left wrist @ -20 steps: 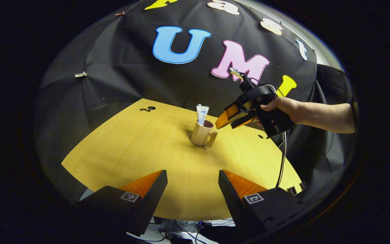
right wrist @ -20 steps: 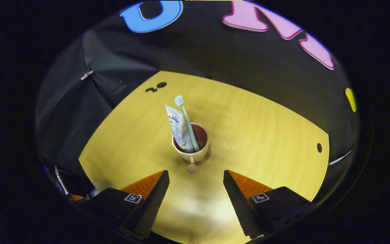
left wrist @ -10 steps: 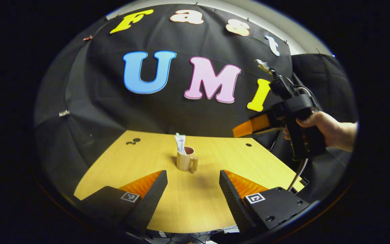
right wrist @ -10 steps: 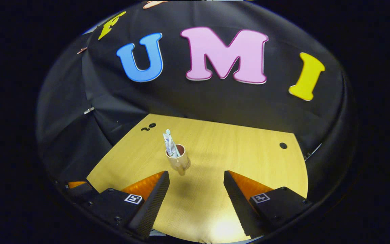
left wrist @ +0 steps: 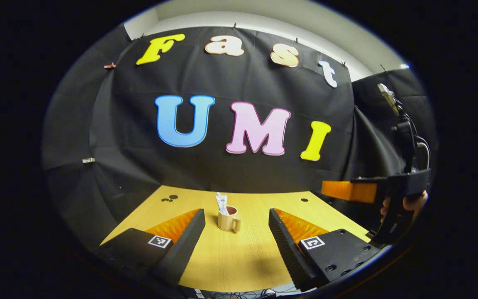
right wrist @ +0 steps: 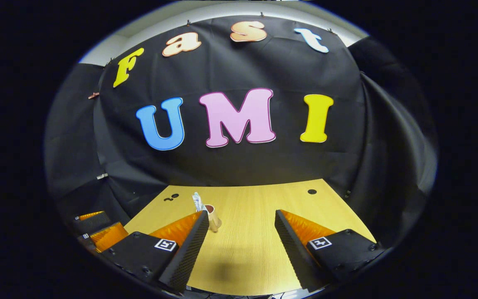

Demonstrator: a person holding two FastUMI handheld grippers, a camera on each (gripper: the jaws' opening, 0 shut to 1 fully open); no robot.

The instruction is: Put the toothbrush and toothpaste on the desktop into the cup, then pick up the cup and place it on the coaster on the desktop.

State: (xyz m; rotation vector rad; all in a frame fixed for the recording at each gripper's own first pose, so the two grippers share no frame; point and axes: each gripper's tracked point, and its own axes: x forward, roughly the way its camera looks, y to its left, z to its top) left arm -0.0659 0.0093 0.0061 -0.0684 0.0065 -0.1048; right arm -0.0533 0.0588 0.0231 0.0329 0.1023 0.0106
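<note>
A tan cup (left wrist: 228, 220) with a handle stands upright on the wooden desktop (left wrist: 239, 257), with the toothpaste tube (left wrist: 221, 203) sticking out of it. The right gripper view has the same cup (right wrist: 212, 217) and toothpaste (right wrist: 198, 202), partly behind a finger. My left gripper (left wrist: 236, 236) is open and empty, well back from the cup near the front edge. My right gripper (right wrist: 241, 241) is also open and empty, back from the cup. The right gripper (left wrist: 347, 191) appears in the left gripper view at far right, held by a hand (left wrist: 409, 203). I cannot make out a coaster under the cup.
Small round holes mark the desktop at the back left (left wrist: 168, 198) and back right (left wrist: 304, 199). The black cloth wall closes the desk behind and at both sides. The left gripper (right wrist: 98, 228) is at the lower left of the right gripper view.
Both grippers have drawn back and tilted up from the cup, which now looks smaller and farther. The right gripper has swung away to the right. The cup has stayed in place.
</note>
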